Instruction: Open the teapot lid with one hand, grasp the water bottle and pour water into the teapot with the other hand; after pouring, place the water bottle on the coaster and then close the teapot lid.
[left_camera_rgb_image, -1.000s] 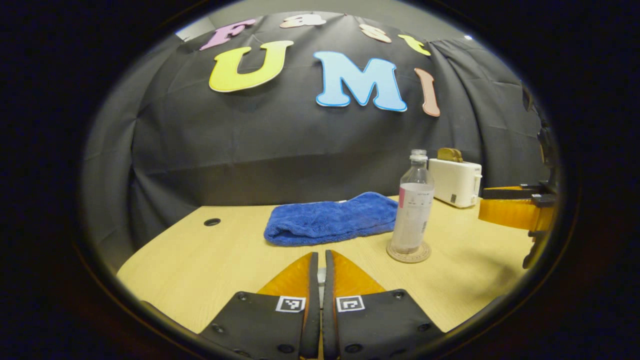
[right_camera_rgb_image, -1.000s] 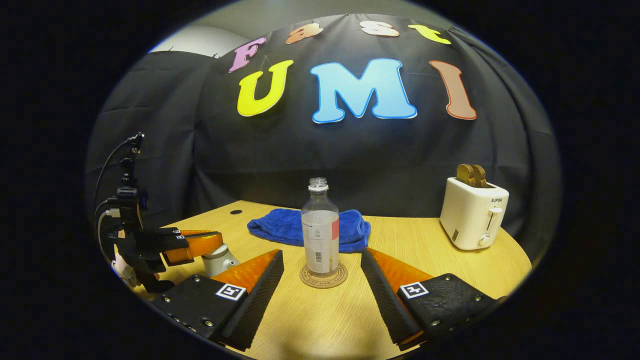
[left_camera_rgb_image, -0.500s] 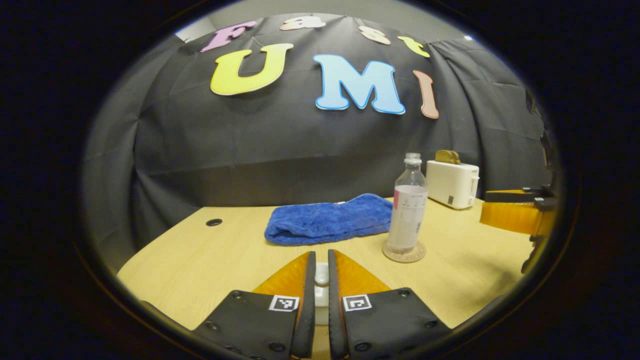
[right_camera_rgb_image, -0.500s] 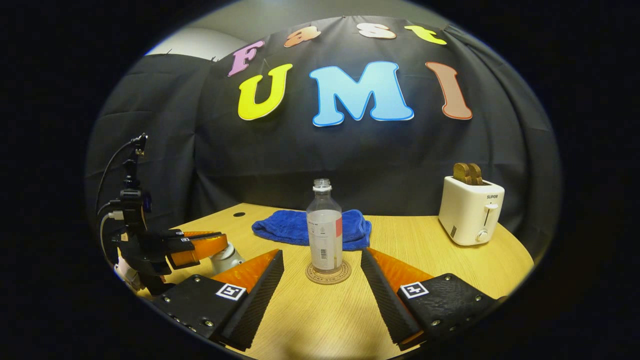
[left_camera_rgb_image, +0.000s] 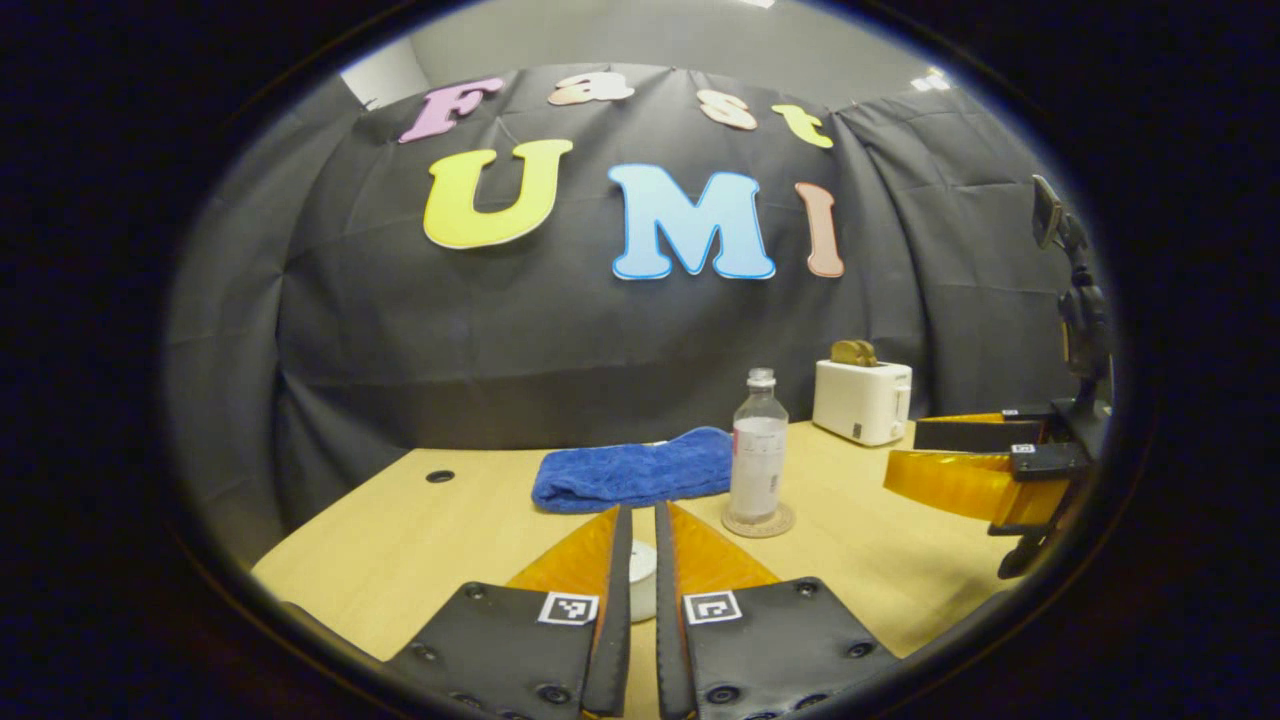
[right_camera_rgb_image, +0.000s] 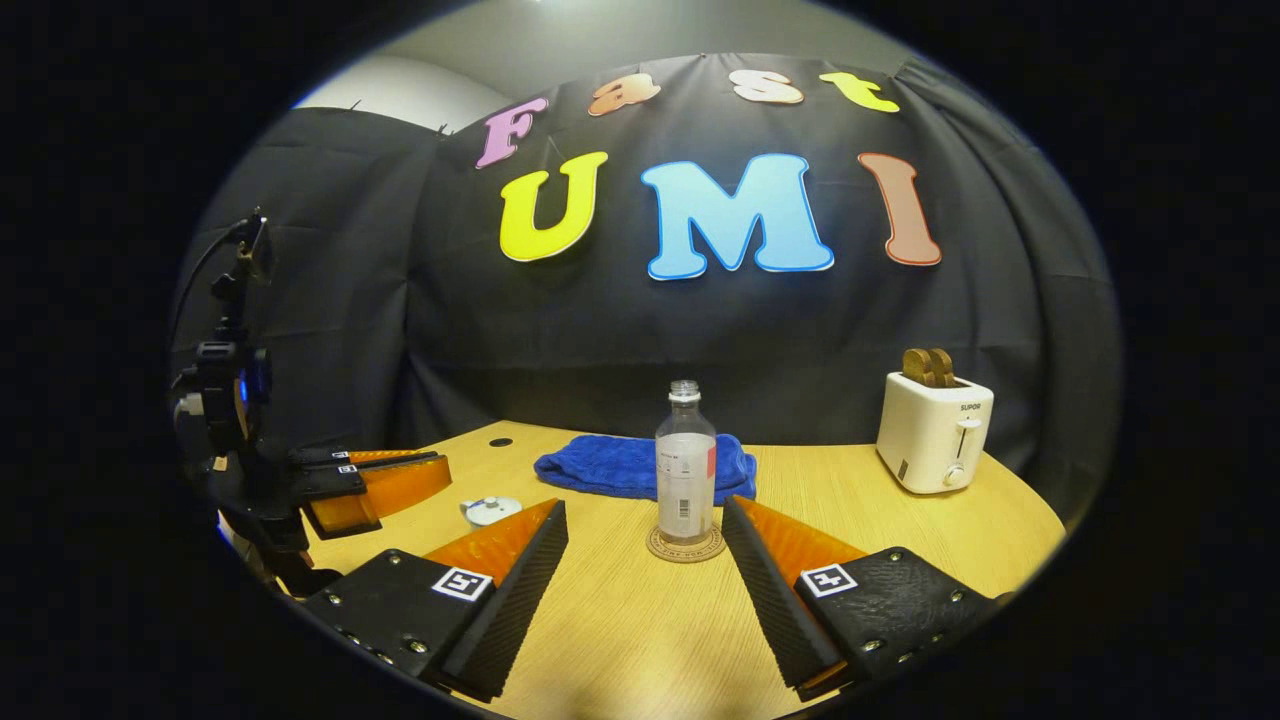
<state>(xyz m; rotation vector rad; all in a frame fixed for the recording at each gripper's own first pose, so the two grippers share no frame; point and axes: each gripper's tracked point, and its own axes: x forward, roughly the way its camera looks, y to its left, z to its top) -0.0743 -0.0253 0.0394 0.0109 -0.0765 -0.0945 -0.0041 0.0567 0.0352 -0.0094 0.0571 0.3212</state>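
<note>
The clear water bottle (right_camera_rgb_image: 685, 480) stands upright and capless on a round cork coaster (right_camera_rgb_image: 660, 548). My right gripper (right_camera_rgb_image: 643, 503) is open, its fingers wide apart just short of the bottle and touching nothing. The white teapot lid (right_camera_rgb_image: 488, 510) sits low at the left, the pot under it hidden behind a finger. My left gripper (left_camera_rgb_image: 641, 510) has a narrow gap between its fingers, and the lid (left_camera_rgb_image: 641, 585) shows through it farther off, not held. The left gripper (right_camera_rgb_image: 440, 468) hangs apart from the lid. The bottle (left_camera_rgb_image: 757, 460) and the right gripper (left_camera_rgb_image: 905, 455) stand to the right.
A folded blue towel (right_camera_rgb_image: 610, 465) lies behind the bottle. A white toaster (right_camera_rgb_image: 930, 430) with brown slices stands at the back right. The wooden table (right_camera_rgb_image: 620, 620) has a cable hole (left_camera_rgb_image: 438, 476) at the back left and a curved front edge.
My left gripper has spread its fingers a little, let go of the lid knob and drawn back from the lid. The right gripper has also pulled back from the bottle, still open.
</note>
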